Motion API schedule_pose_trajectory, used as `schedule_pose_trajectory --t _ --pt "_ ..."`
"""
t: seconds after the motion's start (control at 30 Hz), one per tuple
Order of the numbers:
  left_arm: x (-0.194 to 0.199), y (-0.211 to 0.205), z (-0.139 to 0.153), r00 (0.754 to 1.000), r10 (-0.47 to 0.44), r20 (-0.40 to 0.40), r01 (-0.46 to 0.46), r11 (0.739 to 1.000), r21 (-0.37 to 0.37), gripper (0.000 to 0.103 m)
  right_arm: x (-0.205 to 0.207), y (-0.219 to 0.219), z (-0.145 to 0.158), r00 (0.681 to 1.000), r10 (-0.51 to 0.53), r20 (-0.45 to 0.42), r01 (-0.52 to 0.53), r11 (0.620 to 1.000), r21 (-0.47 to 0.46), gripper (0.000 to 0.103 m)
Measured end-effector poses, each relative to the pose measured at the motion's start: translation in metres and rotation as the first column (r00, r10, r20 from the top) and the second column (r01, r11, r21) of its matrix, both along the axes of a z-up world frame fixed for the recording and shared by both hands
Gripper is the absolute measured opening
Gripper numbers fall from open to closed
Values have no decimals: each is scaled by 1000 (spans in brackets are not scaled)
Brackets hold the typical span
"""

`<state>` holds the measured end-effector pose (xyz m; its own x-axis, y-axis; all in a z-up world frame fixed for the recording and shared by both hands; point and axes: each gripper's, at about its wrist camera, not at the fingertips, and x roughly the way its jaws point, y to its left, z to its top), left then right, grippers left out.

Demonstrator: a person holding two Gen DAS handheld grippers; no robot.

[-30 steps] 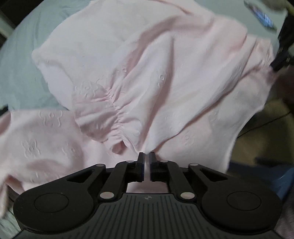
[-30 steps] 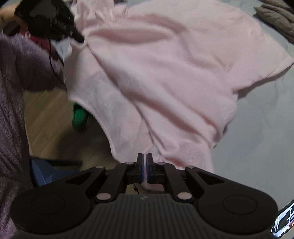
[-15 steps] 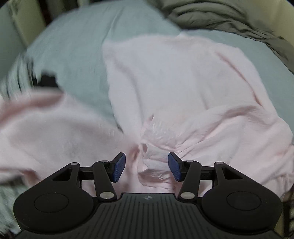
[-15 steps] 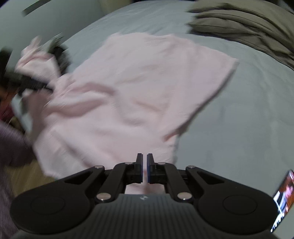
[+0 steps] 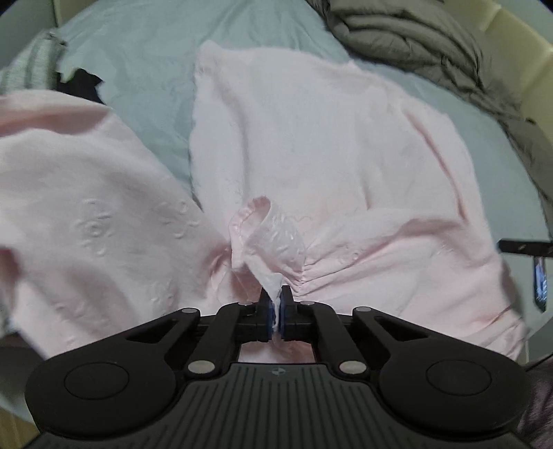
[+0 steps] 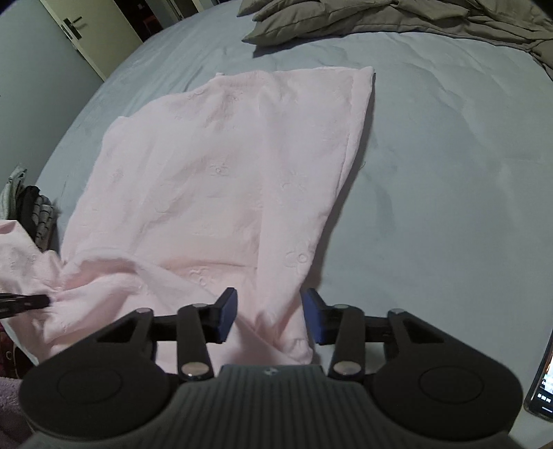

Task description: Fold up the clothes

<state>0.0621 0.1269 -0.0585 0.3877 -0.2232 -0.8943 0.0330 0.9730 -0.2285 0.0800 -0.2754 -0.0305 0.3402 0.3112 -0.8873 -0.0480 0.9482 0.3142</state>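
A pale pink embroidered garment (image 6: pixel 228 179) lies spread on a grey-blue bed (image 6: pixel 449 172). In the left wrist view the garment (image 5: pixel 328 145) shows a gathered sleeve cuff near the jaws. My left gripper (image 5: pixel 275 304) is shut on a fold of that pink cloth near the cuff. My right gripper (image 6: pixel 269 312) is open, its blue pads (image 6: pixel 226 312) on either side of the garment's near edge without pinching it. The left gripper's tip (image 6: pixel 24 302) shows at the left edge of the right wrist view, holding cloth.
A crumpled olive-grey duvet (image 6: pixel 380 17) lies along the bed's far side and shows in the left wrist view (image 5: pixel 432 45). A pile of dark and striped clothes (image 6: pixel 34 210) sits at the left bed edge. A phone (image 6: pixel 541 383) lies at the right. A door (image 6: pixel 79 31) stands far left.
The garment came down from mid-air onto the bed. My left gripper opened, then shut again on the cloth near the cuff. My right gripper opened and let go of the cloth.
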Motion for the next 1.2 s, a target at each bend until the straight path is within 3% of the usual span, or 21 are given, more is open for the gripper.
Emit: schedule_pose_trajectory --t 0.13,0.2,0.43,0.57,0.63,0.77,0.93,0.97,1.0,1.03,1.07,1.2 --pt "-7 23 18 998 54 15 -54 999 -4 2 6 1 -17 997 -29 -68 29 1000 2 38" --pt "-6 29 16 998 68 5 -68 997 24 2 6 -1 -24 995 -46 -88 47 999 16 6" --pt "3 21 -10 998 36 -47 -29 990 140 2 13 -15 -15 987 -159 -5 158 982 -100 1" --pt "9 12 -21 998 12 -63 -1 985 170 2 14 -19 -13 983 -180 43 185 958 -221 0" --pt "12 12 -24 998 10 -62 0 987 159 2 13 -27 -11 979 -196 49 202 956 -214 0" --pt "8 12 -17 999 -25 -39 31 985 167 7 8 -29 -5 985 -169 45 174 972 -159 5" --pt "1 17 7 998 -35 49 27 987 161 39 -2 -13 6 996 -64 55 70 990 -125 8" --pt "-1 19 13 997 -30 74 18 987 158 42 -4 -10 8 997 -50 55 56 992 -115 13" --pt "-3 22 20 994 -29 101 13 988 155 43 -6 -7 11 998 -36 60 43 993 -108 24" --pt "-5 26 28 991 -26 131 6 988 153 43 -9 -3 15 997 -23 70 30 994 -108 44" --pt "-8 31 35 987 -21 160 -3 989 150 43 -11 3 18 996 -7 85 16 994 -111 53" --pt "-17 59 63 966 57 254 -95 986 140 46 -17 22 31 988 83 132 -65 989 -135 53"
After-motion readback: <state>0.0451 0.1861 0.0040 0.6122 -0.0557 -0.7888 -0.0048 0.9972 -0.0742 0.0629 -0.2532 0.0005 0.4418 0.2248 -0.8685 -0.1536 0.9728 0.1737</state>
